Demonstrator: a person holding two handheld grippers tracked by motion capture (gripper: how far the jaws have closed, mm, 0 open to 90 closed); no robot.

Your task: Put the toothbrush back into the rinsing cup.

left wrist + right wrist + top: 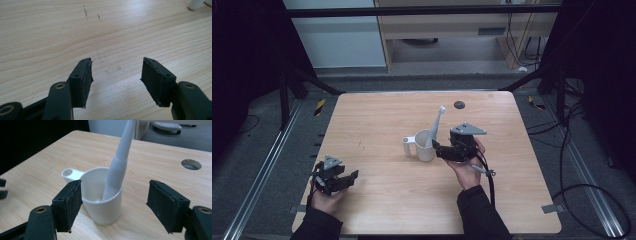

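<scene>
The white cup (pixel 102 200) stands upright mid-table, just beyond our right gripper (pixel 113 202), whose jaws gape, released, pads clear of it. A white toothbrush (pixel 117 167) leans inside toward one o'clock. At eight o'clock, our left gripper (pixel 116 80) rests open over bare table (pixel 50 37).

White cup (pixel 103 202) and white toothbrush (pixel 117 167) on pale wood-grain table (pixel 387 200); black hand-held gripper (pixel 113 205) pads.
</scene>
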